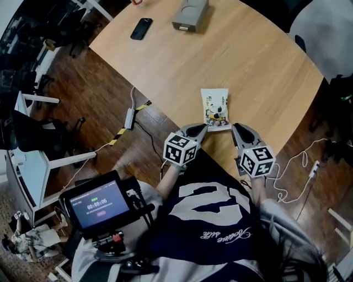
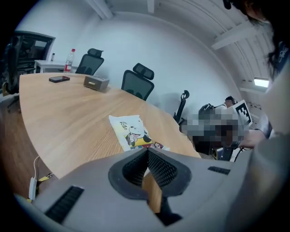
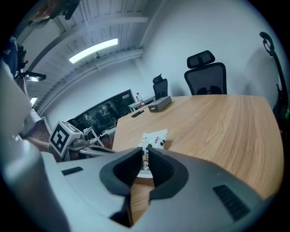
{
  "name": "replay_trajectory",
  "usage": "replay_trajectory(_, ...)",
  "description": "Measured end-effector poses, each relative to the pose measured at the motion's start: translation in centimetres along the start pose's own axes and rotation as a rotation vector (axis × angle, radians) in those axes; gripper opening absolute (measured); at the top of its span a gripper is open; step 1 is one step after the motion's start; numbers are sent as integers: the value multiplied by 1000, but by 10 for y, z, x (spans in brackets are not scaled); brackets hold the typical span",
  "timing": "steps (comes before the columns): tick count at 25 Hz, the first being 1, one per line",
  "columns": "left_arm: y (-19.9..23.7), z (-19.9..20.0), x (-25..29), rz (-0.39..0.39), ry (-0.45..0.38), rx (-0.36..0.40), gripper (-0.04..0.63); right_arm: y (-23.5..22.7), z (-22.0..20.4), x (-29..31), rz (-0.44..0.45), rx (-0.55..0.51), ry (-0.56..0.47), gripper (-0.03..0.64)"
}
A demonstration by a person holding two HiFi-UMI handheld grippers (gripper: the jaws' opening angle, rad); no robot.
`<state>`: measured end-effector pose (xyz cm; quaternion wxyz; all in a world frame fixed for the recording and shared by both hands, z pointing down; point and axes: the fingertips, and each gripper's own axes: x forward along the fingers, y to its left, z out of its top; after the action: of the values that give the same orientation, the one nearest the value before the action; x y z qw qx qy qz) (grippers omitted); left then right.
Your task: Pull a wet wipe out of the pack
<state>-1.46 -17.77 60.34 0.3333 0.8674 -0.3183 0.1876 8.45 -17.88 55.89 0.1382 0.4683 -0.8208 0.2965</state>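
Count of grippers: two, both low over the near edge of the tabletop [image 1: 248, 66].
Left: the left hand-held gripper [image 2: 147, 153] is clenched, its ribbed pads meeting with nothing between them.
Right: the right hand-held gripper [image 3: 146, 154] is released by a narrow gap, its pads touching nothing.
Task thing: one wet wipe pack [image 1: 215, 109] lies flat near the tabletop's edge, cartoon print up, just beyond both sets of tips.
Far side: one phone [image 1: 142, 28] and one grey box [image 1: 190, 14], near each other.
Head view only: one lit screen [image 1: 99, 205] by the person's lap, and white cables [image 1: 298, 165] on the wood floor [image 1: 94, 99].
Left gripper view only: one bottle [image 2: 69, 61] and two office chairs [image 2: 138, 84] behind the tabletop.
Right gripper view only: the left one's marker cube [image 3: 62, 134], seen from the side.
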Motion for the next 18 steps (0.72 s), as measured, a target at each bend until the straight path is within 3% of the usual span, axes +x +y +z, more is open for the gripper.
replay_trajectory(4,22,5,12,-28,84,41,2,9,13,28,-10,-9,17,40)
replay_trajectory(10,13,-14,29,-36,233,180,2,13,15,31,-4,-70,63,74)
replay_trajectory(18,5,-18,31,-57,258,224,2,19,8,60,29,-181,149,101)
